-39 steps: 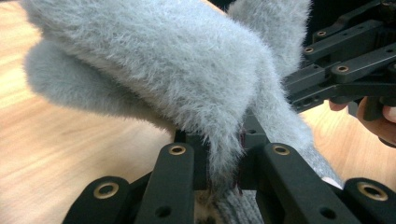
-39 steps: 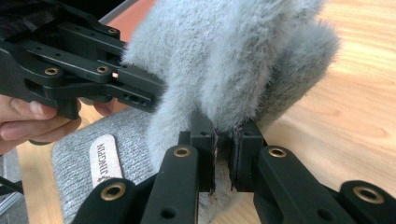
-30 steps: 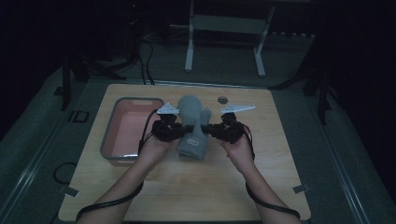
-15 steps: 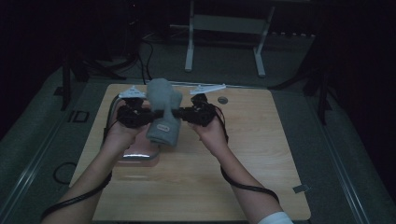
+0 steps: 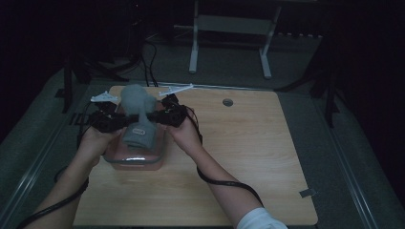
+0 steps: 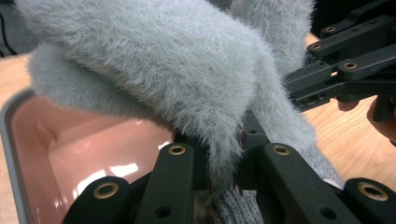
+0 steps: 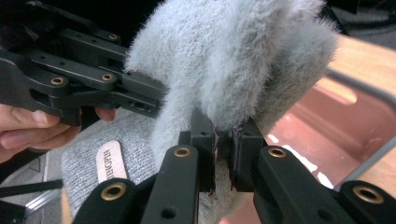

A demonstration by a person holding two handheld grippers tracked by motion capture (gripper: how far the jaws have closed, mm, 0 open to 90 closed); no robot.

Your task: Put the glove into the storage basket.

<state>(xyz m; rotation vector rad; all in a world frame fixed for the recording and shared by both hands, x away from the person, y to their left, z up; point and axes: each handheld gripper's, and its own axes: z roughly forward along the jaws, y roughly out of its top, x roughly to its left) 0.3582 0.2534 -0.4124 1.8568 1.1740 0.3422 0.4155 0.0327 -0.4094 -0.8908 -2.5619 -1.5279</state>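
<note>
A grey knitted piece with a thick furry cuff hangs between both grippers, over the pink tray at the table's left. My left gripper is shut on its left side and my right gripper on its right side. In the left gripper view the jaws pinch the fur above the tray's pink floor. Seen from the right gripper view, the jaws clamp the fur. The knit body carries a small pale label.
The wooden table stretches to the right of the tray, with a round cable hole near its far edge. Cables trail from both grippers over the table's front. A metal stand sits on the floor beyond the table.
Both grippers carried the grey furry piece leftward from the table's middle. It now hangs over the pink tray, still clamped from both sides.
</note>
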